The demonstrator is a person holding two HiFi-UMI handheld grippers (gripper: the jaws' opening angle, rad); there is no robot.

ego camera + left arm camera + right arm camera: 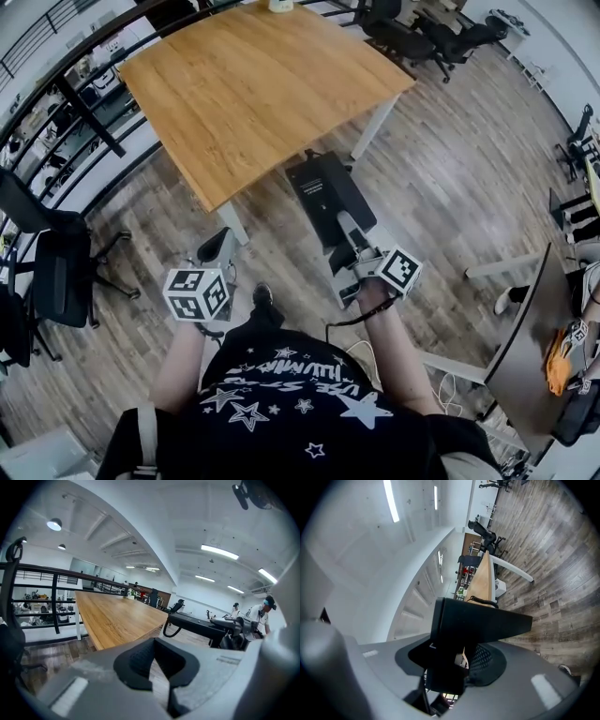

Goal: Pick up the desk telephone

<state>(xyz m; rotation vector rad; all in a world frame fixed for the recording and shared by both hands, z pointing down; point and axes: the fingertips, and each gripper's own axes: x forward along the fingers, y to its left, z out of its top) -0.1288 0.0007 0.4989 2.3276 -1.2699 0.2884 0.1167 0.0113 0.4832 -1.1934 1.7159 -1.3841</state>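
Note:
The black desk telephone [323, 192] hangs in the air over the wooden floor, just off the near corner of the wooden table [253, 84]. My right gripper [353, 251] is shut on its near end, and a cord [349, 324] hangs under my wrist. In the right gripper view the telephone [480, 623] fills the space between the jaws. The left gripper view shows the telephone [199, 626] from the side with its coiled cord [166, 630]. My left gripper [221, 247] is lower left of the table corner, shut and holding nothing; its pads [140, 660] meet at the tips.
Office chairs [52, 267] stand at the left by a black railing [56, 89]. More chairs [412, 37] are beyond the table's far right. A second desk [525, 347] with clutter stands at the right edge. A person [263, 613] stands far off in the left gripper view.

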